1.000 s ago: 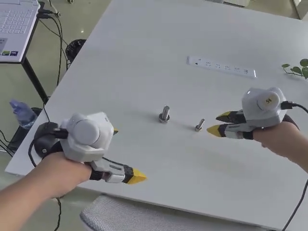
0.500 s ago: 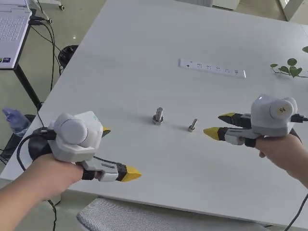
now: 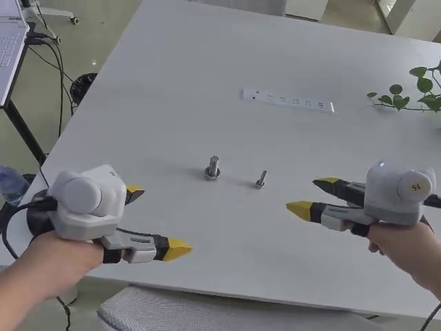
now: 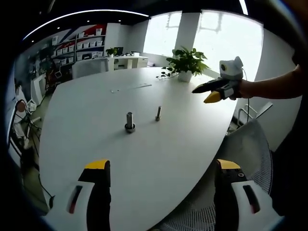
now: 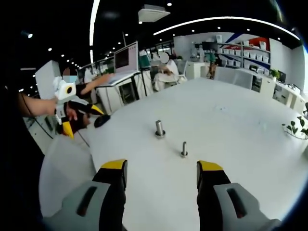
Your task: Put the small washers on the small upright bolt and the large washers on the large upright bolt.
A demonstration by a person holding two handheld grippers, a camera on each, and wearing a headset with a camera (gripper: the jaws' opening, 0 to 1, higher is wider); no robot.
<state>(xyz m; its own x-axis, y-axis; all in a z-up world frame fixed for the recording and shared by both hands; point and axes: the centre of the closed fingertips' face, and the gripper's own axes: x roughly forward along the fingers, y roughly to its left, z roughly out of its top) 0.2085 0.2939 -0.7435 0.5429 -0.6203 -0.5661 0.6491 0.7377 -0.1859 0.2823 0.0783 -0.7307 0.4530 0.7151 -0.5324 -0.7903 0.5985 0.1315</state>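
You hold the left gripper (image 3: 155, 221) over the near left corner of the tabletop (image 3: 207, 83), its jaws spread wide with nothing between them. The right gripper (image 3: 311, 196) hangs above the near edge on the right side, jaws also apart and empty. The large upright bolt (image 3: 213, 167) and the small upright bolt (image 3: 261, 180) stand near each other in the middle of the tabletop.

lg bolt (image 3: 213, 167) left of sm bolt (image 3: 261, 180), power strip (image 3: 287, 101) behind, on table (image 3: 207, 83)

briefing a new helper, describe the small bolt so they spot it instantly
On the white table, nearer the person than the power strip, two bolts stand upright. The small bolt is the thinner, shorter one, between the large bolt and the right gripper.
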